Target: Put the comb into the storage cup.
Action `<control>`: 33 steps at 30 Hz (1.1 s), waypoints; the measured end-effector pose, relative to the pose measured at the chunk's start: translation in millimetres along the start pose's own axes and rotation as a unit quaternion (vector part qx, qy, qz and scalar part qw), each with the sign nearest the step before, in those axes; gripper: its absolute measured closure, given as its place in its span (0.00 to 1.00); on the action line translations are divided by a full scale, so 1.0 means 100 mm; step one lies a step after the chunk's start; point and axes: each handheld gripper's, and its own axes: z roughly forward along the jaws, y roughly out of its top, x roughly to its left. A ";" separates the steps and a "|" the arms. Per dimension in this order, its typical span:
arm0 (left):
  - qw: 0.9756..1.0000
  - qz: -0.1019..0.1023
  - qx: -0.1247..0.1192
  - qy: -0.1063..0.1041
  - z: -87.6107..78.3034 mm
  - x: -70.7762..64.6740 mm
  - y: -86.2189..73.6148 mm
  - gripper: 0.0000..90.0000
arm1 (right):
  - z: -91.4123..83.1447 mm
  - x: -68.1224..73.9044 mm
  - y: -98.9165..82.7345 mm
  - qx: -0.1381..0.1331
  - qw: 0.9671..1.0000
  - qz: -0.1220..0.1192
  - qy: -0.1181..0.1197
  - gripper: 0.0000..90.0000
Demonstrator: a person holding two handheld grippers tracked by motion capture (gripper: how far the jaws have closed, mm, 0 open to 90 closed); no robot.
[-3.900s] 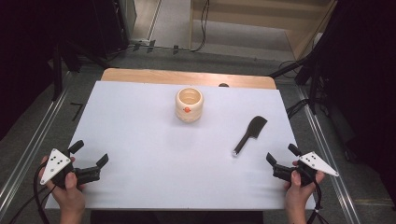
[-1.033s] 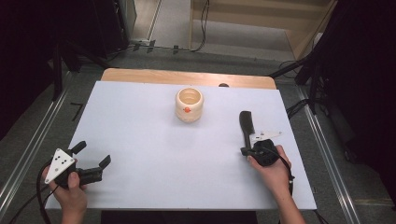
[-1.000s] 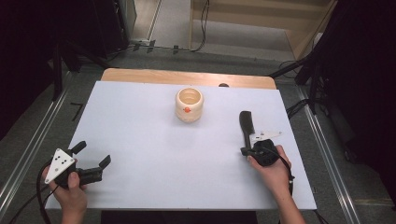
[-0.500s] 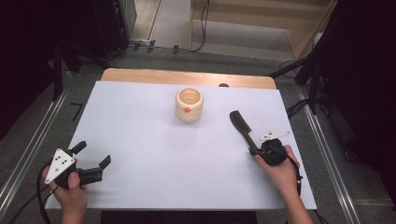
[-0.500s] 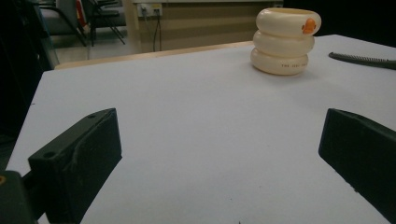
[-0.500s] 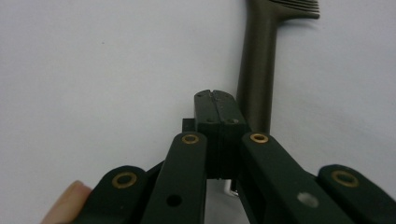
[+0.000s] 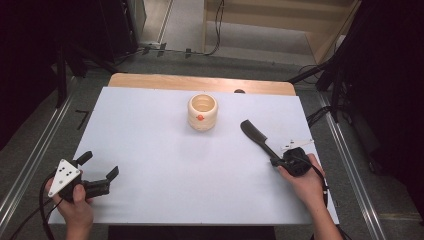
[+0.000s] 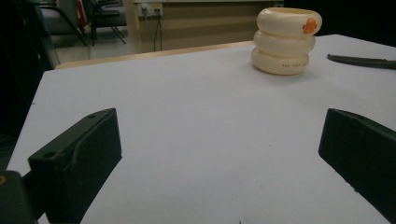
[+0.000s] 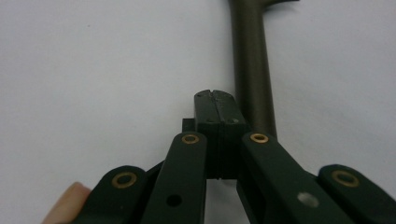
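Observation:
A cream ringed cup (image 7: 202, 112) (image 8: 286, 41) with an orange mark stands upright at the table's far middle. A black spatula (image 7: 255, 137) (image 8: 362, 61) (image 9: 252, 60) lies flat to its right, blade toward the cup. My right gripper (image 7: 274, 161) (image 9: 215, 95) is at the handle's near end. Its jaws are shut pad to pad with nothing between them, and the handle runs along their right side. My left gripper (image 7: 100, 164) (image 8: 217, 154) rests at the front left, jaws wide open and empty, facing the cup.
A white sheet (image 7: 150, 150) covers the table, and a wooden edge (image 7: 200, 82) shows at the back. Metal rails run along both sides. A cable trails from the left gripper off the front edge.
The right hand came in from the front right corner to the spatula's handle. Over the last second it drew back toward the right, and the spatula's blade swung left toward the cup. The left gripper stayed still.

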 end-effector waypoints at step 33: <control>1.000 0.001 0.002 0.000 0.01 0.00 0.00 0.00 | 0.26 -0.15 0.44 0.052 0.998 0.000 -0.023 0.72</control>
